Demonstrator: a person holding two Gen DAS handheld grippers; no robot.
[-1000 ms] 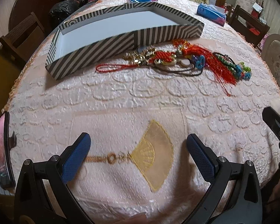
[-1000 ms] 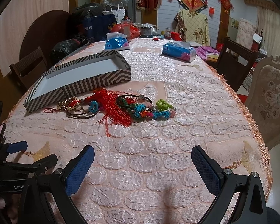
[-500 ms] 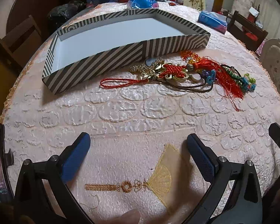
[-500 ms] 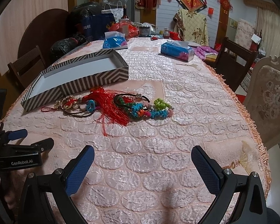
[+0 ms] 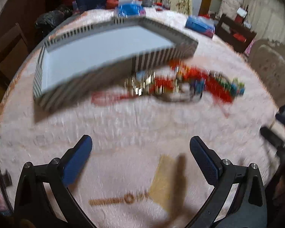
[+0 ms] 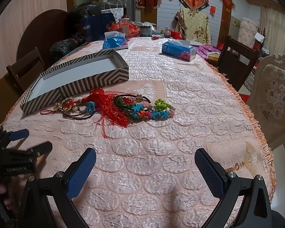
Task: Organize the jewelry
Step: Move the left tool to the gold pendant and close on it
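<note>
Both my fingers point(image 6: 145, 169) point(image 5: 140, 156) spread wide, empty. Jewelry pile point(image 6: 112, 107) ahead of fingertips: light, floppy, tangle-prone; I'd pinch red tassel knot point(image 6: 86, 99), w/ striped box point(image 6: 76, 76) just beyond.

bare pink embossed tablecloth point(image 6: 142, 152) lies open between the near edge and the tangled heap of red-tasselled and beaded jewelry point(image 6: 112, 108). far left, the striped shallow cardboard box point(image 6: 76, 79) walls off the heap's back, just beside it. right of the heap, cloth runs free to two blue tissue packs point(image 6: 178, 49) far off. left gripper point(image 6: 24, 142) occupies the near-left corner.
</note>
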